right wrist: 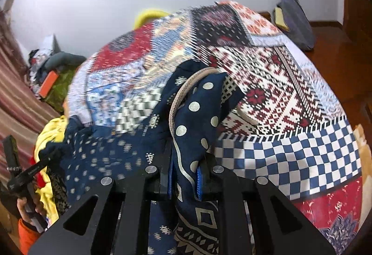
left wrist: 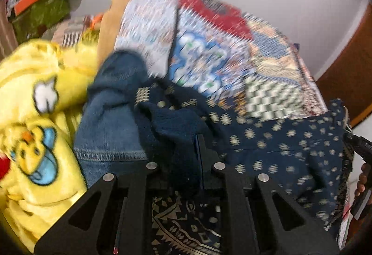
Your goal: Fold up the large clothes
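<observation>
- White wall behind; patchwork bedspread (right wrist: pixel 279 97) across the bed, yellow blanket (left wrist: pixel 34 115) at 9 o'clock, jeans (left wrist: pixel 109 129) beside it.
- Navy garment (right wrist: pixel 102 152) strung between both tools, lifted off the spread.
- Left gripper (left wrist: pixel 197 150): narrow, pinching bunched navy cloth.
- Right gripper (right wrist: pixel 186 176): narrow, clamped on a dotted edge with tan trim.
- Long axis from 3 to 9 o'clock, gripper to gripper; neither nearer.
- Probably spreading it flat at 12 o'clock next.

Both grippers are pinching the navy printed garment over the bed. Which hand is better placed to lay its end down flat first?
Probably right. The right gripper holds the navy printed garment over bare patchwork bedspread; the left gripper hangs above jeans and a yellow blanket.
</observation>
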The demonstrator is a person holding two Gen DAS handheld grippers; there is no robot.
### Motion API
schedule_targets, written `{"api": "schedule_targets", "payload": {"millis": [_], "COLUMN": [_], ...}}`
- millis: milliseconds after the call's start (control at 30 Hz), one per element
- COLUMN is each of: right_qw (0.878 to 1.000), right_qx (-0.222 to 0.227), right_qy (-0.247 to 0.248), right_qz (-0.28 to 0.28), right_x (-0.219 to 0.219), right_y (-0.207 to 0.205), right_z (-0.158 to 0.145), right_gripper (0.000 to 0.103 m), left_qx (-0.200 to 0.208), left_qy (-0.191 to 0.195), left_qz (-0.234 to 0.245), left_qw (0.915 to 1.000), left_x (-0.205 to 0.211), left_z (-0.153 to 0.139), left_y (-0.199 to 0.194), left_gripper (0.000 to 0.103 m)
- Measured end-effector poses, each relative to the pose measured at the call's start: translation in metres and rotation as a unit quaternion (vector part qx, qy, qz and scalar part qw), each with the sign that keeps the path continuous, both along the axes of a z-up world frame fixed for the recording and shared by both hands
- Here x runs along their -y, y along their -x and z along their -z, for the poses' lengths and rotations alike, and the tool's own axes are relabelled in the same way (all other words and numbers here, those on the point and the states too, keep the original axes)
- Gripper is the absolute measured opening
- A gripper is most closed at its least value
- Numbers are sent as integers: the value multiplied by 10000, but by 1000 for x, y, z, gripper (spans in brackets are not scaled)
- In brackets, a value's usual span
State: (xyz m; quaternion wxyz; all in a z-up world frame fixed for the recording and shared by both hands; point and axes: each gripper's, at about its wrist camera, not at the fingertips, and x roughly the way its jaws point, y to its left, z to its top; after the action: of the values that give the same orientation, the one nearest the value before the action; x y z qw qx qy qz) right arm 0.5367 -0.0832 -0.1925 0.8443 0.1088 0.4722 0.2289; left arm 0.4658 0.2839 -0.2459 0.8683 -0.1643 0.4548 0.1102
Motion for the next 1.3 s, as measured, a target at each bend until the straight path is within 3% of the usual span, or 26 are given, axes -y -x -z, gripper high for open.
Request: {"api": "schedule_targets", "payload": {"millis": [167, 233, 333, 467, 567, 767, 867, 1000, 1100, 1200, 1300], "right_qw": [9994, 9991, 9989, 9986, 9985, 9971, 9952, 9931, 9927, 9958, 9975], "right_qx": [-311, -397, -460, -276, -146, 349, 574, 802, 789, 486, 130], "right_qy": [-88, -93, 17, 457, 497, 540, 583, 670, 699, 567, 487], "right_qz": [89, 125, 23, -50, -166, -417, -540, -541, -583, -526, -489], "right_x": [15, 23, 30, 34, 36, 39, 40, 43, 48, 59, 67], "right_y": [-8, -5, 4, 27, 46, 110, 141, 178, 201, 221, 237], "right_z": [27, 30, 24, 3, -16, -70, -89, -101, -97, -74, -50], "right_gripper": [19, 26, 26, 26, 26, 27, 30, 53, 54, 54, 54], "left_qx": [-286, -314, -349, -382, -307, 143, 321, 418, 353, 207, -194], "left_qy": [536, 590, 511, 185, -80, -229, -270, -451, -487, -178, 149], "left_qz": [-135, -131, -39, 94, 207, 487, 658, 866, 987, 1012, 1026], "left_qw": [9981, 9977, 9981, 9991, 9993, 9984, 9969, 9943, 9933, 9945, 9944], "left_x": [-19, -21, -17, -8, 1, 21, 33, 52, 61, 63, 64], "left_z": [40, 44, 37, 15, -10, -67, -89, -105, -102, -84, -51], "left_y": [7, 13, 25, 40, 58, 108, 136, 172, 199, 222, 241], "left_gripper": [20, 27, 30, 30, 30, 30, 36, 50, 59, 60, 60]}}
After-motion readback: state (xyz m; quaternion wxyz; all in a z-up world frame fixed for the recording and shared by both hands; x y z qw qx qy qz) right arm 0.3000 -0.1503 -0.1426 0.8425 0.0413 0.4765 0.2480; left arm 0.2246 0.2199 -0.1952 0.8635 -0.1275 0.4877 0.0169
